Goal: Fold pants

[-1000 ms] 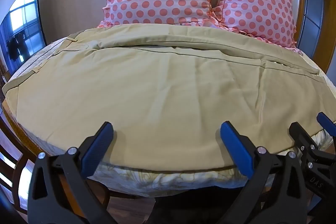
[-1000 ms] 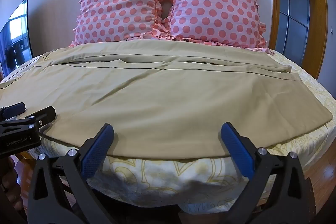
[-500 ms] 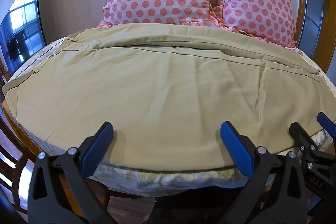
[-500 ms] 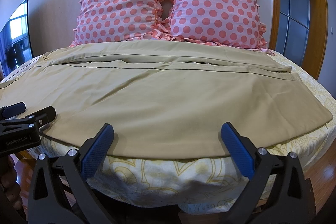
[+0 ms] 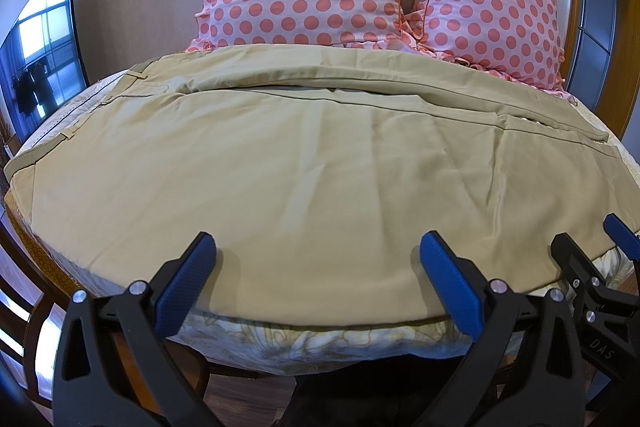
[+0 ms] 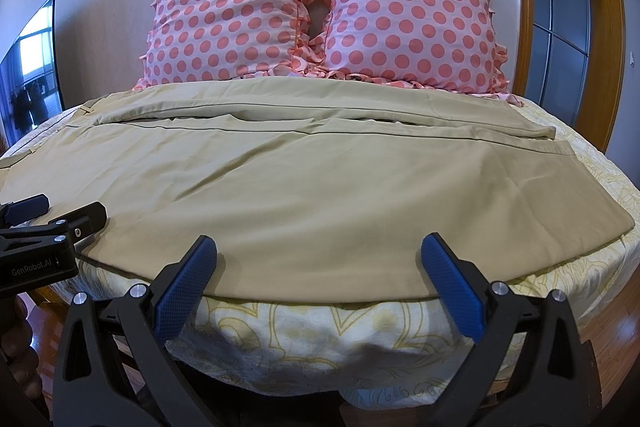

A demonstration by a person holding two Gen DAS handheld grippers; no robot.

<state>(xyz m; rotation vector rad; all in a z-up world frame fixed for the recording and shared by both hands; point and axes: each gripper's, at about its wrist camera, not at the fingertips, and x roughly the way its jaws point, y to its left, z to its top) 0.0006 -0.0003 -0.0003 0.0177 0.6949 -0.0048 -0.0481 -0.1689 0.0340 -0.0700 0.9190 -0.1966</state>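
Note:
Tan pants (image 5: 304, 167) lie spread flat across the bed, waistband at the left, leg hems at the right; they also show in the right wrist view (image 6: 312, 187). The two legs lie side by side with a seam gap between them. My left gripper (image 5: 318, 259) is open and empty, just above the near edge of the pants. My right gripper (image 6: 318, 259) is open and empty at the near edge, further right. Each gripper shows in the other's view: the right one (image 5: 588, 239) and the left one (image 6: 60, 211).
Two pink polka-dot pillows (image 6: 320, 11) stand against the wall behind the pants. The bed (image 6: 320, 339) has a cream and yellow patterned cover. A dark screen (image 5: 40, 51) is on the left wall. A wooden door frame (image 6: 560, 7) is at the right.

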